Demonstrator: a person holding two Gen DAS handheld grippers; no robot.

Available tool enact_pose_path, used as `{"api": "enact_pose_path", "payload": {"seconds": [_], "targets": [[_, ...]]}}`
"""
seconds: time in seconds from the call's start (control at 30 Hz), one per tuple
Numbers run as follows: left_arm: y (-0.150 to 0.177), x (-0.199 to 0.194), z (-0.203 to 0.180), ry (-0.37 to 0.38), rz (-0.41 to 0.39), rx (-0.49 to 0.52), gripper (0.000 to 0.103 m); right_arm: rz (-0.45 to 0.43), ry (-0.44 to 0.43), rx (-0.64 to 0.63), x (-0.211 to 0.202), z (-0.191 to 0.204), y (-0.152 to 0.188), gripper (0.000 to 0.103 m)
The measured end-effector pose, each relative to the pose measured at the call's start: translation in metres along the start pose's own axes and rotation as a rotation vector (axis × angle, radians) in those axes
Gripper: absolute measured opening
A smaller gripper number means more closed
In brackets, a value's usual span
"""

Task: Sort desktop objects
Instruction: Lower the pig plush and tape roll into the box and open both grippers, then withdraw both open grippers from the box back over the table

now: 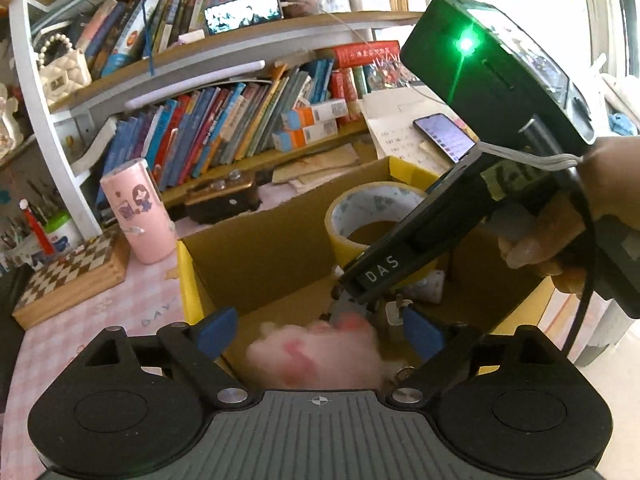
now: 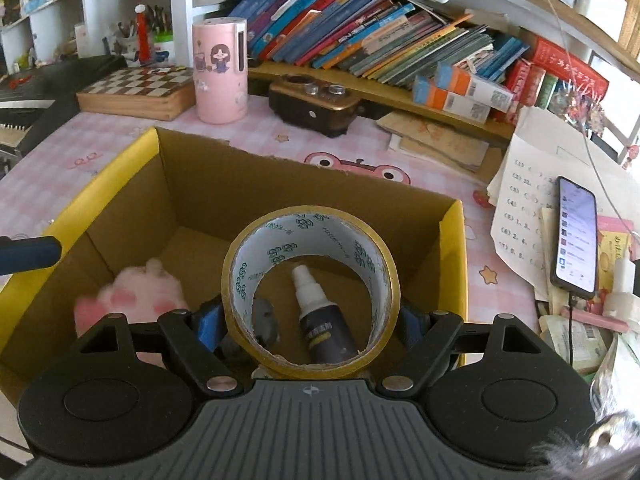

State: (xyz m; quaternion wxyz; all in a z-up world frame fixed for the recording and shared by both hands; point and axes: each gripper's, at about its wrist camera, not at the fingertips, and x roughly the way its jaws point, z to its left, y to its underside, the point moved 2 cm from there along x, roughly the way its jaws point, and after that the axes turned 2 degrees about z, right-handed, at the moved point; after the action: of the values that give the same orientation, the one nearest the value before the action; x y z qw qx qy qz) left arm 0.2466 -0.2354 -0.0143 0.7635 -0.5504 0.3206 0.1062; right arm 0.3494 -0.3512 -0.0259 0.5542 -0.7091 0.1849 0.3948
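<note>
While the left gripper (image 1: 320, 328) hangs over the cardboard box (image 2: 192, 184) with its fingers (image 1: 218, 330) spread wide and gripping nothing, a blurred pink plush toy (image 1: 316, 354) shows just below them, inside the box. The right gripper (image 2: 310, 320) has its fingers clamped on the outer sides of a roll of packing tape (image 2: 310, 288), held upright over the box interior. Through the roll's hole a small spray bottle (image 2: 324, 324) lies on the box floor, its white nozzle pointing to about 11 o'clock. In the right wrist view the plush sits at 9 o'clock from the roll. On the pink worktop (image 2: 100, 152) past the box, a pink cylindrical container (image 2: 220, 72) stands upright at 11 o'clock, and a lit smartphone (image 2: 574, 236) lies at 3 o'clock.
</note>
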Motion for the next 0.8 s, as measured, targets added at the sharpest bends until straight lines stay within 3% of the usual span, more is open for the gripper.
{"api": "enact_pose_path", "payload": {"seconds": [0.2,0.53,0.8], "targets": [[-0.001,-0.01,0.006,-0.009,-0.027,-0.047,0.094,-0.045,0.011,0.036,-0.01,-0.004,-0.002,0.089],[-0.002,-0.047,0.023,-0.051,-0.107,-0.129,0.097,-0.181,0.033,0.125,-0.066,-0.008,0.005,0.089],[0.013,-0.075,0.036,-0.059,-0.136,-0.185,0.099,-0.285,0.083,0.233,-0.122,-0.003,0.038,0.089]]}}
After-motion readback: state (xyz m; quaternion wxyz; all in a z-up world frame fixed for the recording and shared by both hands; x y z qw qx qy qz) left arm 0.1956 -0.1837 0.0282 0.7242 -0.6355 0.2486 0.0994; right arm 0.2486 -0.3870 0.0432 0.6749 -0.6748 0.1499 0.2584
